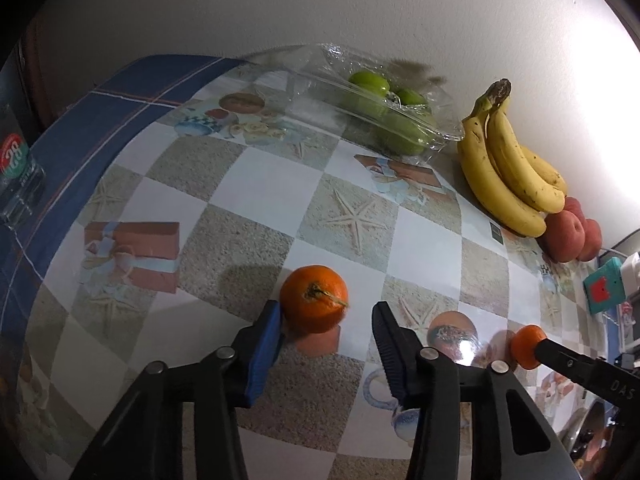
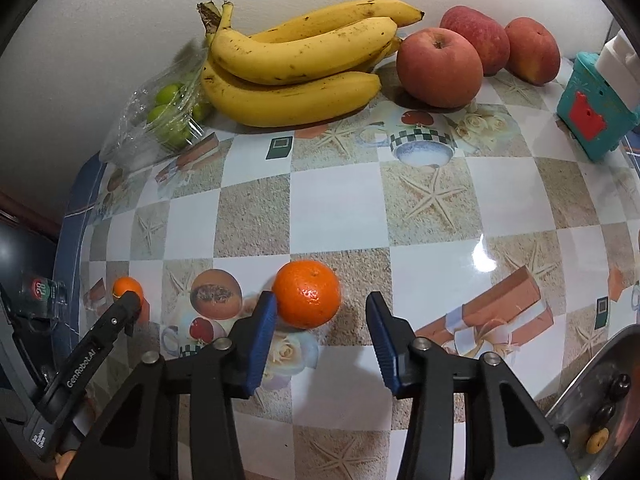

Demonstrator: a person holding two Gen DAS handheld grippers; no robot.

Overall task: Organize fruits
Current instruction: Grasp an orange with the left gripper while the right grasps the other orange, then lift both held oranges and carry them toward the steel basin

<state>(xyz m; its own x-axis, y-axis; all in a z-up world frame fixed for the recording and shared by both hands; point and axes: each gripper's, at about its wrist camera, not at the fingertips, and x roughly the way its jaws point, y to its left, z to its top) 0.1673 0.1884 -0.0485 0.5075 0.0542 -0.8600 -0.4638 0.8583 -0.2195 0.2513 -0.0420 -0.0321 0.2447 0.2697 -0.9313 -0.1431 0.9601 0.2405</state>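
Observation:
In the left wrist view an orange (image 1: 314,299) with a stem lies on the patterned table, between the tips of my open left gripper (image 1: 326,316), against the left finger. In the right wrist view a second orange (image 2: 307,294) lies between the tips of my open right gripper (image 2: 322,312), touching the left finger. Each view shows the other gripper beside its orange (image 1: 529,347) (image 2: 128,289). A banana bunch (image 2: 296,72) and three red apples (image 2: 440,66) lie at the wall. Green fruits sit in a clear plastic box (image 1: 384,116).
A teal box (image 2: 596,112) stands at the right by the wall. A metal bowl rim (image 2: 592,400) is at the near right. A water bottle (image 1: 16,176) stands off the table's left edge. The blue cloth (image 1: 100,112) covers the far left.

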